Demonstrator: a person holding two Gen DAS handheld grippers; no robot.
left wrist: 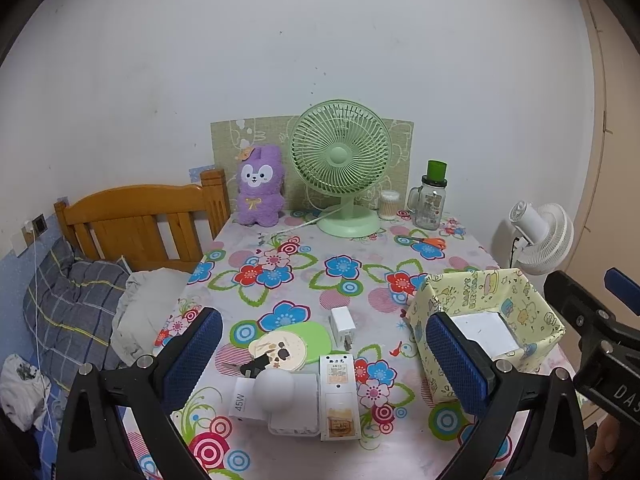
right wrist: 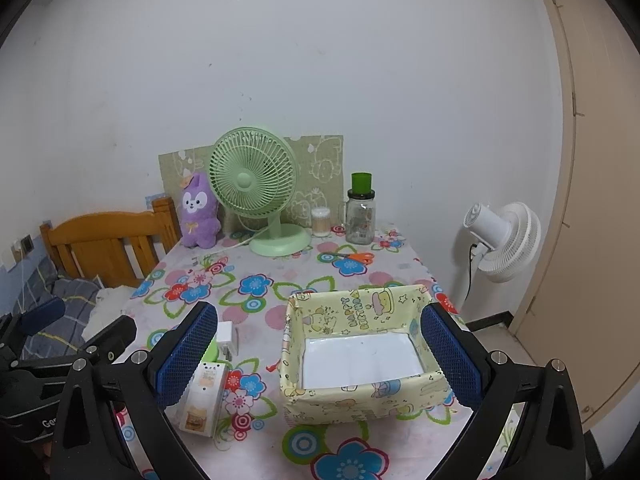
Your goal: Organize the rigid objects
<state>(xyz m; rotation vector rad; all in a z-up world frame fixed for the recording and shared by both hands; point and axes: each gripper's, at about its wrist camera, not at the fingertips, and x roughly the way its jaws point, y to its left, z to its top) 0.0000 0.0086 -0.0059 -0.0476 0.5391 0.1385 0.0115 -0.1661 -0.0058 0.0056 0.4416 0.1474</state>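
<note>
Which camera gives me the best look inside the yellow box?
The right wrist view: the box sits centred between the open fingers, its white floor fully visible. In the left wrist view the box is off to the right, partly behind a finger.

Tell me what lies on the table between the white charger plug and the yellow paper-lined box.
Nothing: between the white charger plug and the yellow box, only bare floral tablecloth shows, in both wrist views.

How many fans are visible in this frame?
2. A green desk fan stands at the back of the table, between the purple plush and the glass jar. A white fan stands off the table to its right, by the wall.
</note>
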